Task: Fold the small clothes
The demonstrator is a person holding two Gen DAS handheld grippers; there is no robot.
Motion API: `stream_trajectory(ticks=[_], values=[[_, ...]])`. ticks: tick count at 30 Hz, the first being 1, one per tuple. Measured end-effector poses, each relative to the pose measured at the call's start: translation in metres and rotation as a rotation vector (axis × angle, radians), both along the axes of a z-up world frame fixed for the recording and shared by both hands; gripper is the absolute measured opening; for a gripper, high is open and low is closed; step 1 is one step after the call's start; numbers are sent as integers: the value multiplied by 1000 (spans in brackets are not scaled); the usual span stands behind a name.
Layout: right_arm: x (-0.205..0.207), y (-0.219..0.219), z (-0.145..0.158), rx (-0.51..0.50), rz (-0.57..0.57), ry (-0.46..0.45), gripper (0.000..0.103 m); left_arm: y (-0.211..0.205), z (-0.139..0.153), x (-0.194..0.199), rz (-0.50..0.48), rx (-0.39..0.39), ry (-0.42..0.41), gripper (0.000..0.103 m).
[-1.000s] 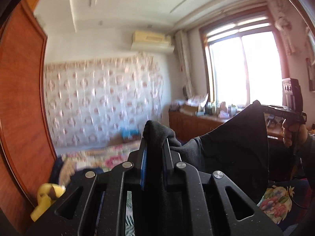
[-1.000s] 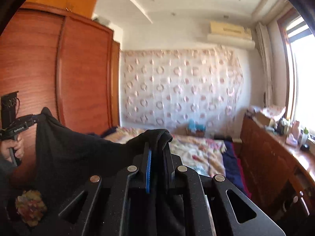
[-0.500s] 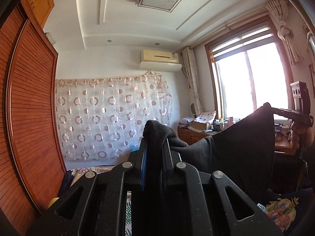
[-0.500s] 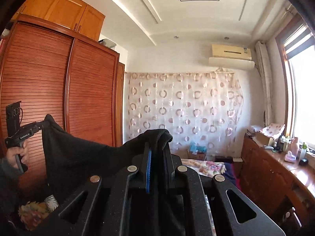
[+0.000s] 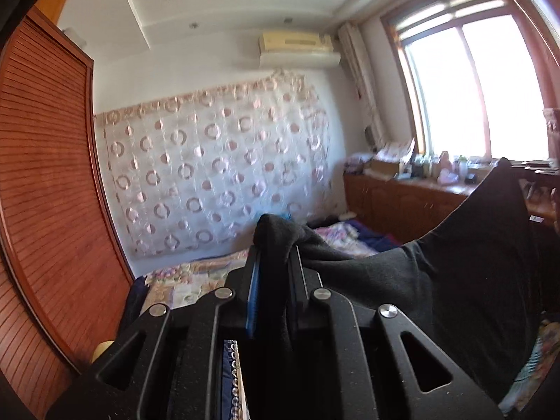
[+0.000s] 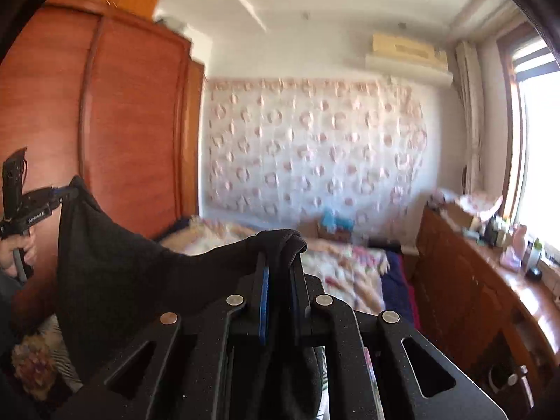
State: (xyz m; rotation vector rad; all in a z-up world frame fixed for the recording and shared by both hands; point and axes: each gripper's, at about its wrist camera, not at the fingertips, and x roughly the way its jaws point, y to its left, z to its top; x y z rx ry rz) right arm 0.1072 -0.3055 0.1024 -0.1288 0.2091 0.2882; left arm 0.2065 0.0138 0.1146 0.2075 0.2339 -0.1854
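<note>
Bedroom setup: wooden wardrobe (image 5: 42, 182), curtain, bed (image 5: 196, 276) with a floral quilt down below. From the left wrist view, the left tool (image 5: 274, 255) is clenched on a bunched corner of the black garment (image 5: 465, 266), which stretches off to the right, up in the air above the bed. Right wrist view: the right tool (image 6: 280, 262) is clamped on another corner, cloth sagging between both. My guess at the risk: pull the tools too far apart and a corner slips out, since each grip only has a small wad of fabric.
</note>
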Motion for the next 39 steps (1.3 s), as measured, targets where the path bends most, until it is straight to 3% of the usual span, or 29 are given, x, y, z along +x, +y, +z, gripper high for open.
stream_trajectory(ticks=[5,8,15,18,19,22,25,27,31,39], values=[[96,8,-50,-33,-31,126,10,-17,-60,95,31,42,135,14],[148,16,-78,-70,-42,207,10,-26,-89,131,32,55,218,15],[218,19,-98,-46,-71,293,10,-24,-116,154,46,34,274,22],[234,19,-92,-34,-86,312,10,-24,-114,149,41,37,276,37],[234,18,-95,-24,-84,320,10,-23,-114,147,40,38,276,49],[233,18,-95,-14,-101,329,14,-18,-111,138,20,13,322,60],[223,20,-93,-15,-111,321,29,-17,-113,118,-6,-4,336,66],[213,21,-95,-16,-121,318,50,-17,-116,105,-20,-4,352,66],[183,19,-100,-3,-114,321,51,-15,-128,74,-36,-8,395,66],[107,20,-131,47,-50,448,51,-10,-161,29,-43,-24,477,66]])
